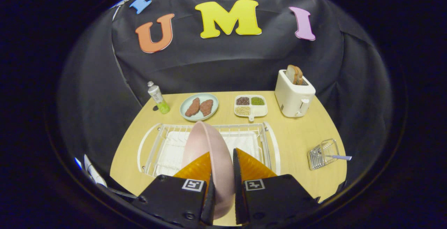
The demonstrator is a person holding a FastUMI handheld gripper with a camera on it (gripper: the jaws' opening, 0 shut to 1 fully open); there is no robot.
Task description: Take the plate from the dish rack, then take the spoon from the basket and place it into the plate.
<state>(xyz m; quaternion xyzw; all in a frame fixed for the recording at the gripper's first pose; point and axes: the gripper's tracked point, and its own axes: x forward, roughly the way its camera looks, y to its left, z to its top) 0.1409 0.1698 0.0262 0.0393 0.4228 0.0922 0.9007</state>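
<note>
- Gripper (223, 173) at bottom centre of frame, both orange fingers (199, 169) pressed on the pink plate (206, 145), narrow gap, plate rim clamped between them.
- Plate stands on edge, long axis running up-frame away from the gripper, over the white dish rack (157, 141) in the middle of the frame. Cannot tell if its lower rim is touching the rack or already lifted.
- Step judged: plate grabbed, not yet set on the table (293, 134).
- Spoon (340, 157) lies in the small wire basket (323, 154) at right of frame, well apart from the gripper, handle sticking out to the right.
- Key relation: bare table between rack and basket, right of the gripper; plate likely goes there, then a reach right for the spoon.
- Back of table: toaster (293, 96), food dishes, bottle; not involved.
</note>
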